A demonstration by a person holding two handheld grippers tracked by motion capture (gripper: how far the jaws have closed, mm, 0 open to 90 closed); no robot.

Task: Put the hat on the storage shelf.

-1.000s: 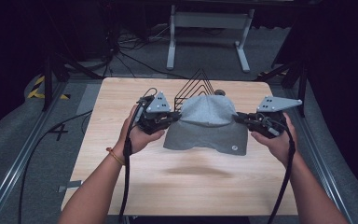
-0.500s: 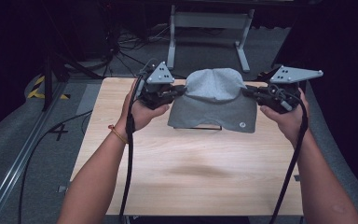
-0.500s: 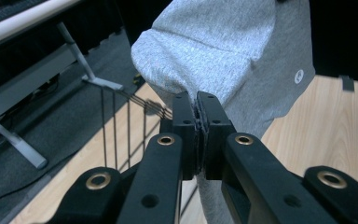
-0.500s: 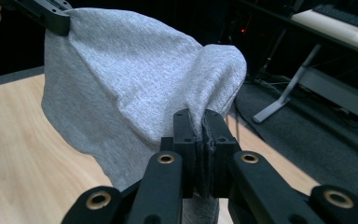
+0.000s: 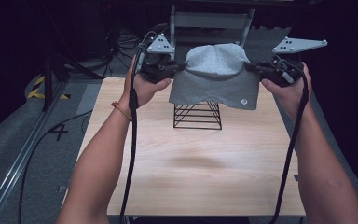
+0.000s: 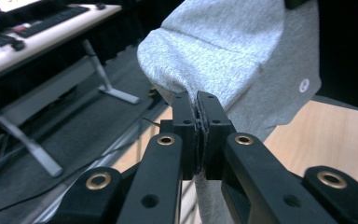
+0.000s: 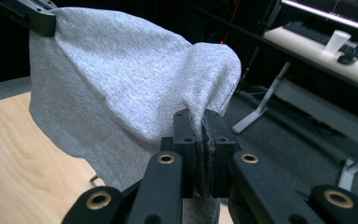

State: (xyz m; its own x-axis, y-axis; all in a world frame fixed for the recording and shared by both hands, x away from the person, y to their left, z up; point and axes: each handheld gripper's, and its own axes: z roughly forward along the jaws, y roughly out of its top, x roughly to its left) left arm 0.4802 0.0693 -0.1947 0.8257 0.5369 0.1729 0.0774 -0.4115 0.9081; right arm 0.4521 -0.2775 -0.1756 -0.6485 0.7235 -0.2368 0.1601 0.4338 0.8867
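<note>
Overhead, a grey cap (image 5: 216, 74) hangs stretched between the two grippers, above the far half of the wooden table (image 5: 191, 168). Its long axis runs left to right, from one gripper to the other; the domed crown sits uppermost and the looser fabric drapes down toward the person, with a small round badge (image 5: 244, 101) low on its right side. Directly below and slightly behind it stands a black wire stand (image 5: 197, 115) on the table, the cap's hem hanging in front of its top (whether fabric touches wire cannot be told).

Left gripper (image 5: 179, 68): clenched on the cap's left edge. In the left gripper view its jaws are pressed together with a thin fold of grey fabric pinched between them (image 6: 199, 122). The left hand (image 5: 144, 88) wraps the body from below, forearm reaching up from the bottom of the frame, a thin band (image 5: 121, 111) at the wrist.

Right gripper (image 5: 252, 68): likewise clamped on the cap's right edge, cloth nipped between closed jaws in its own view (image 7: 201, 135). The right hand (image 5: 286, 88) holds it level with the left, forearm angled in from the lower right. Both cables trail down along the arms
</note>
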